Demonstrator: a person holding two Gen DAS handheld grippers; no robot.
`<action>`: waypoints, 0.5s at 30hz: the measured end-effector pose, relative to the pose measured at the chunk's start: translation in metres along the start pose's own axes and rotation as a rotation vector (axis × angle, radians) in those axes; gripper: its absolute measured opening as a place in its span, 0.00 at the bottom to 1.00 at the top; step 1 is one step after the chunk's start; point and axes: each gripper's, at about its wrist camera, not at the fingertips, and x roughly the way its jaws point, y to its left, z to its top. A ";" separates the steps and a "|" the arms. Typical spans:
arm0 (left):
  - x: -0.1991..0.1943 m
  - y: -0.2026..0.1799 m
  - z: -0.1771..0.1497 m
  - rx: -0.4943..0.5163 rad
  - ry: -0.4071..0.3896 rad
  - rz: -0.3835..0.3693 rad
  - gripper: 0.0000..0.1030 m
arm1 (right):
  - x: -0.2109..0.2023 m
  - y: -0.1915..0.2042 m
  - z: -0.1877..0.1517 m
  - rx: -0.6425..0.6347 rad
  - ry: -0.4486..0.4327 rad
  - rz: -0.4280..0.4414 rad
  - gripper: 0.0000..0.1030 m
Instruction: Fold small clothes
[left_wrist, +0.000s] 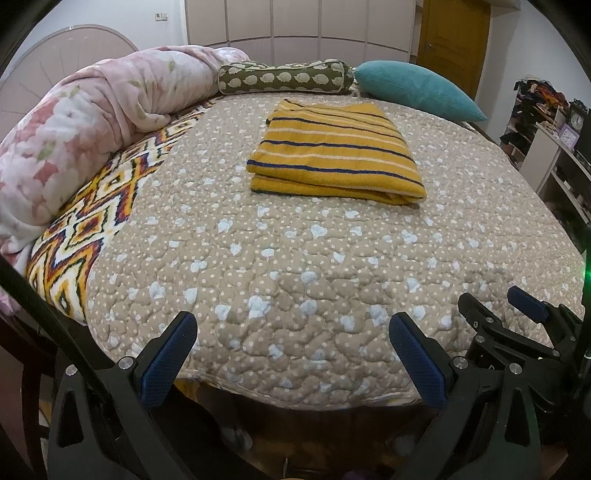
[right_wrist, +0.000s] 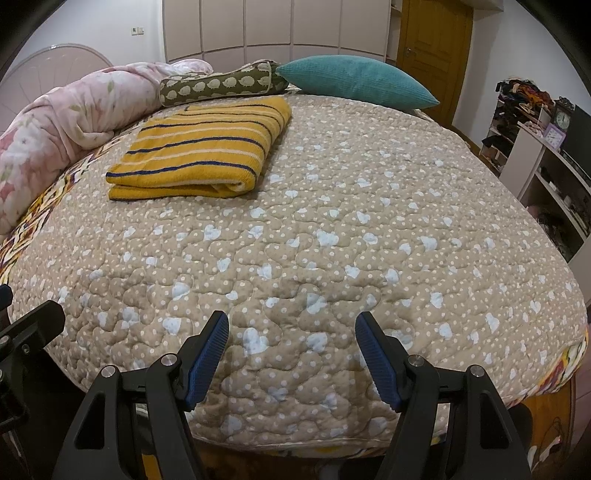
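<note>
A folded yellow garment with dark blue and white stripes (left_wrist: 334, 153) lies on the beige heart-print quilt (left_wrist: 295, 258), toward the far side of the bed. It also shows in the right wrist view (right_wrist: 199, 147) at the upper left. My left gripper (left_wrist: 291, 328) is open and empty above the bed's near edge, well short of the garment. My right gripper (right_wrist: 291, 328) is open and empty above the near edge too. It also shows at the right of the left wrist view (left_wrist: 495, 299).
A pink floral blanket (left_wrist: 74, 129) is bunched along the left side. A green hedgehog-print bolster (left_wrist: 284, 77) and a teal pillow (left_wrist: 417, 88) lie at the far end. Cluttered white shelves (right_wrist: 546, 147) stand to the right, a wooden door (right_wrist: 432, 44) behind.
</note>
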 end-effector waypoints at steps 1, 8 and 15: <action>0.000 0.000 0.000 -0.001 0.001 0.000 1.00 | 0.001 -0.001 0.000 -0.002 0.001 0.001 0.73; 0.002 0.001 -0.001 -0.003 0.004 -0.001 1.00 | 0.002 -0.001 0.000 -0.005 0.004 0.002 0.73; 0.002 0.001 -0.001 -0.002 0.005 -0.001 1.00 | 0.002 0.000 0.000 -0.006 0.006 0.002 0.73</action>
